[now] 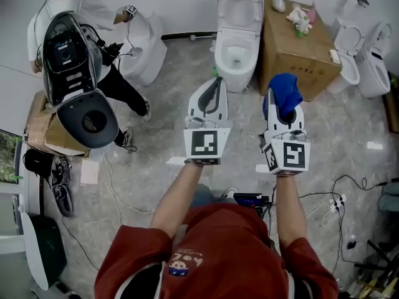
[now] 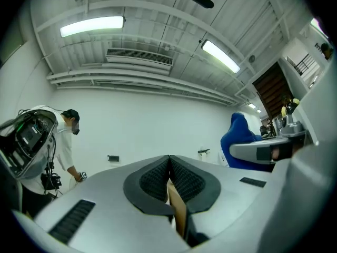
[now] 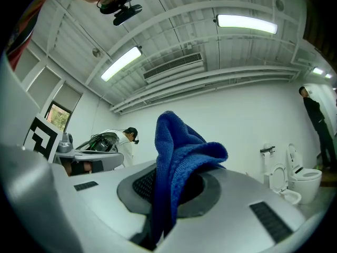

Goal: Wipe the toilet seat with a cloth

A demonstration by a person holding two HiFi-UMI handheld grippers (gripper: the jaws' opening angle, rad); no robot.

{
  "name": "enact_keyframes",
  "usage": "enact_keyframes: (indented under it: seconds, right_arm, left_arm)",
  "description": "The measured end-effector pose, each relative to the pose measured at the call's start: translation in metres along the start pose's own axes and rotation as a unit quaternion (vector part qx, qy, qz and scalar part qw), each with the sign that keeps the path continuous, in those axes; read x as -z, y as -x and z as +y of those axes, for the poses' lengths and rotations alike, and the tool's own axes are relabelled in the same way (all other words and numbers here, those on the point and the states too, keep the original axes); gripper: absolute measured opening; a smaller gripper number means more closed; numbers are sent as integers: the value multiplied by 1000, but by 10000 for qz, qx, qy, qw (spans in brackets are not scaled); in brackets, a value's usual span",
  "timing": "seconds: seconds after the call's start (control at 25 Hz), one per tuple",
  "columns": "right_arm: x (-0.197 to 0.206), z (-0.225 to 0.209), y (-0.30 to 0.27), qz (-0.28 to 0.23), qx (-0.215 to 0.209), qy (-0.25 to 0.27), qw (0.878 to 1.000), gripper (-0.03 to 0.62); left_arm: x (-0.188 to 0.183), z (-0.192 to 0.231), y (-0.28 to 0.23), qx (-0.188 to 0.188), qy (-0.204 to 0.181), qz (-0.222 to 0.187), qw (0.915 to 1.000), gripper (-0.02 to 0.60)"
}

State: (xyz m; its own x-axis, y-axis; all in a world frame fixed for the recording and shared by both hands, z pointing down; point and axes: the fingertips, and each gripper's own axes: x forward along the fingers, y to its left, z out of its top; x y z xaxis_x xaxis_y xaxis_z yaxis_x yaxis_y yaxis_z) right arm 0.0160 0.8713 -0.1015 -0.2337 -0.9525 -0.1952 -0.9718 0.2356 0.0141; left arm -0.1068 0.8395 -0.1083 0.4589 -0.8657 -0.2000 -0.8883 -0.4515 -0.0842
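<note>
**Blue cloth clamped in the right gripper, held apart from the toilet**

In the head view the white toilet (image 1: 239, 39) stands on the grey floor against the far wall, lid raised, with its seat (image 1: 225, 50) ringing the open bowl. It lies ahead of both grippers, roughly between their tips as that view shows them. The blue cloth (image 1: 283, 95) sits at the front end of the right gripper (image 1: 282, 108), to the right of the toilet and in front of a cardboard box (image 1: 293, 55) that stands beside the bowl. Cloth and seat do not touch.

The cloth covers the right gripper's fingertips in the head view, so its pads cannot be seen there. Neither gripper view shows the toilet in front; both look up at white wall and ceiling lights. In the left gripper view a brown strip shows low behind the pads, and what it is cannot be made out. A second person (image 1: 81, 17) bends over another toilet at the left, cut off by the frame's top edge.

The right gripper's jaws are closed on the cloth, which rises in a fold above the pads and hangs down between them. The left gripper (image 1: 216, 85) has its jaws together, pad against pad, with nothing between them.
</note>
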Motion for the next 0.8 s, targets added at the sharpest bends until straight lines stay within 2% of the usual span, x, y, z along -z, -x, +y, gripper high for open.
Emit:
enact_keyframes:
  seconds: [0.2,0.36,0.52,0.8]
  right_arm:
    - [10,-17,-8,102,30,-109,9999,54]
    - [17,-25,-27,139,23,-39,9999,54]
    - [26,-33,-52,136,16,45,9999,54]
    - [46,-34,-134,235,47,76,9997,54]
  left_arm:
    - [9,-6,-15,22,-13,81,10000,15]
    - [17,1,-35,41,60,68,10000,15]
    - [24,12,-61,73,-49,-45,10000,15]
    - [44,60,-124,189,-82,-79,9998,15]
